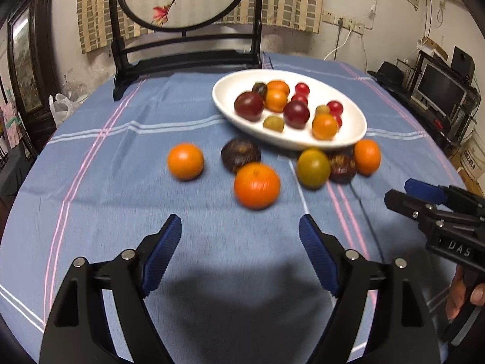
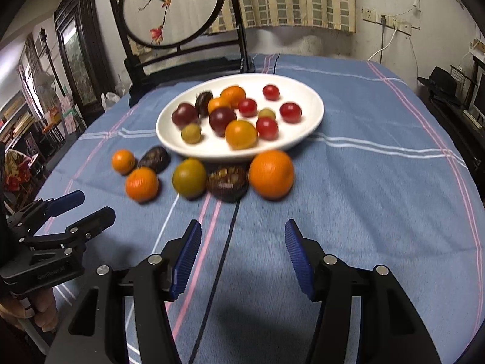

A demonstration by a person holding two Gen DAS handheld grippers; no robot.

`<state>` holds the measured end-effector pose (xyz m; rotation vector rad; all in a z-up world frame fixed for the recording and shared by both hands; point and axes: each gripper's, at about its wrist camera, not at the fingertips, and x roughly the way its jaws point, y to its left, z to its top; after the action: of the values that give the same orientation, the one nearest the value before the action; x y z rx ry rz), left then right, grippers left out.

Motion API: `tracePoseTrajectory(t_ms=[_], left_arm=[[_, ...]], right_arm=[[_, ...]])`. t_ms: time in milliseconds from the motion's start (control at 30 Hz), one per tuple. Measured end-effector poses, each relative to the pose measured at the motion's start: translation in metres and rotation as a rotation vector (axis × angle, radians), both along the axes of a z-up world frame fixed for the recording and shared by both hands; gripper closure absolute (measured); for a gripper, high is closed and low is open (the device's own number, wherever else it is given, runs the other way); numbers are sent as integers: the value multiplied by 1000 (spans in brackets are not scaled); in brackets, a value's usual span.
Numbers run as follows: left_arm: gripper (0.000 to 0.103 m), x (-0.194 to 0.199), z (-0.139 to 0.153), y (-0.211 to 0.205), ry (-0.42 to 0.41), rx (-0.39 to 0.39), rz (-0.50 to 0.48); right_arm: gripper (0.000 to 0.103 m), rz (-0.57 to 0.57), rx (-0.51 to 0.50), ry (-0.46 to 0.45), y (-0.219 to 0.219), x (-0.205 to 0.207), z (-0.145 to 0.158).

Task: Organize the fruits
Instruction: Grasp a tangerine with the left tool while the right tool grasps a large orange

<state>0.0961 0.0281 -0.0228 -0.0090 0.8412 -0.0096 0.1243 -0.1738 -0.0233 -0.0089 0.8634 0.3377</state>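
A white oval plate [image 1: 227,91] [image 2: 306,94] holds several small fruits: oranges, dark plums, red and green ones. On the blue cloth in front of it lie loose fruits: three oranges [image 1: 257,185] [image 1: 185,161] [image 2: 271,173], two dark wrinkled fruits [image 1: 240,154] [image 2: 228,182] and a green-yellow one [image 1: 313,168] [image 2: 189,177]. My left gripper [image 1: 241,224] hovers open just short of the nearest orange, nothing between its blue pads. My right gripper [image 2: 242,226] is open too, empty, short of the dark fruit. Each gripper also shows at the edge of the other's view.
A dark wooden stand with a round embroidered screen [image 1: 185,0] [image 2: 172,9] rises at the table's far edge behind the plate. A hand [image 2: 42,312] grips the left tool. A monitor and shelf [image 1: 439,91] stand off the table to the right.
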Motion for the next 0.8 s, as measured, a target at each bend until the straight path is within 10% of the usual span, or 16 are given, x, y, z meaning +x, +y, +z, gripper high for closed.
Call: tracePoseTrajectory(t_ms=[800], left_arm=[[20,0,-25,8,99,-134,-68]], right_arm=[[46,-57,-139,77,1,59,-28]])
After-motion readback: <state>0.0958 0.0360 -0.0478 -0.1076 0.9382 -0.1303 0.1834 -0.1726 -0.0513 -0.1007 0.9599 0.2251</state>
